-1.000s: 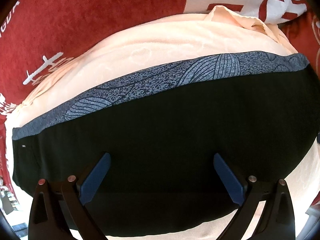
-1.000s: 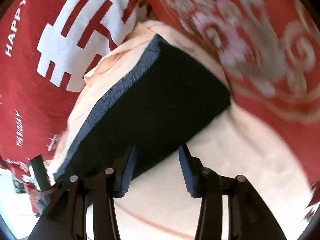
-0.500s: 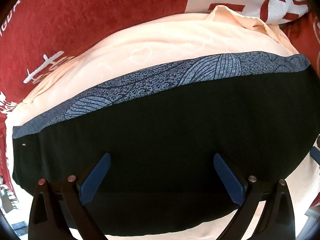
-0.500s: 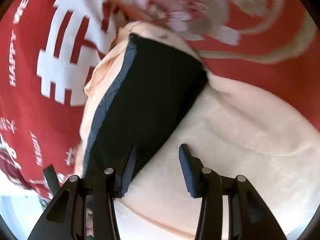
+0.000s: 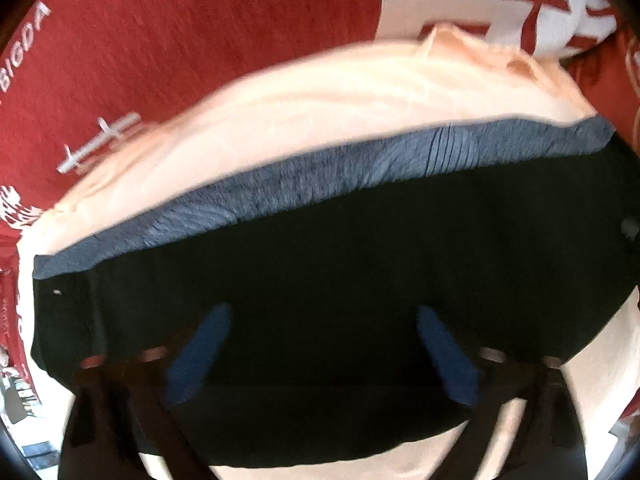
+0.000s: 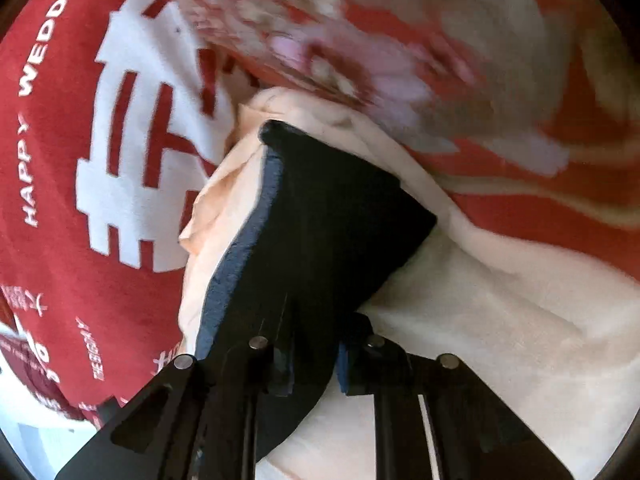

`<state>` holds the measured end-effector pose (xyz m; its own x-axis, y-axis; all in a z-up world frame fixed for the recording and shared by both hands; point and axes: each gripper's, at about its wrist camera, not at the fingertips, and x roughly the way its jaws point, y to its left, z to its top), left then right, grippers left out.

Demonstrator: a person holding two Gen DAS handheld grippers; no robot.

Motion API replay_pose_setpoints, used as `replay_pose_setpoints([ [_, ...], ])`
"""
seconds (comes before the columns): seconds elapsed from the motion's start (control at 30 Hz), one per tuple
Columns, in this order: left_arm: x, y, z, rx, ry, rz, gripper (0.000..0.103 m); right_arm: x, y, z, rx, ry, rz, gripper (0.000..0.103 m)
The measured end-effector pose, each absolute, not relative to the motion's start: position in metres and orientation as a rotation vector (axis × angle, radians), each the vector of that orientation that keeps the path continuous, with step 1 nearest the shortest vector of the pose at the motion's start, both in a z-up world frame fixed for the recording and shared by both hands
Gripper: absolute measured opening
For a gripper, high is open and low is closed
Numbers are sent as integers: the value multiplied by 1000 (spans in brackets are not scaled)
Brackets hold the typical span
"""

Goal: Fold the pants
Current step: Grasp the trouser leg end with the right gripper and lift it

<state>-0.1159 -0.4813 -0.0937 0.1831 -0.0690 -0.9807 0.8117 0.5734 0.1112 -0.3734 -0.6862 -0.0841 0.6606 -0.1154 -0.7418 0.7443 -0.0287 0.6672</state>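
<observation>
Pants of black fabric (image 5: pixel 340 280) with a grey-blue patterned waistband (image 5: pixel 320 176) are lying folded on a peach-coloured cloth (image 5: pixel 320 96), which is spread over a red blanket with white printed characters (image 5: pixel 200 20). Your left gripper (image 5: pixel 324 344) is hovering with its blue-padded fingers (image 5: pixel 200 344) spread wide, and the black fabric is filling the space between and ahead of them, the waistband running across just beyond the tips. Whether those pads are touching the fabric, you cannot tell through the blur. To the right, your right gripper (image 6: pixel 314 364) is standing nearly closed, its fingers pinching the near corner of the black pants (image 6: pixel 328 216). From that claw the pants are stretching away forward, with the waistband (image 6: pixel 240 252) along the left edge, the peach cloth (image 6: pixel 500 320) on the right, and the red blanket (image 6: pixel 52 180) beyond on the left.
</observation>
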Motion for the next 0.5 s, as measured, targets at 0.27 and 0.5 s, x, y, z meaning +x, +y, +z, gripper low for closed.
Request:
replay_pose_setpoints([
  [0.27, -154, -508, -93, 760, 1241, -910, 77, -345, -675, -22, 1207, 605, -646, 14],
  [0.5, -148, -504, -100, 704, 1280, -951, 79, -308, -655, 12, 1043, 667, -625, 14],
])
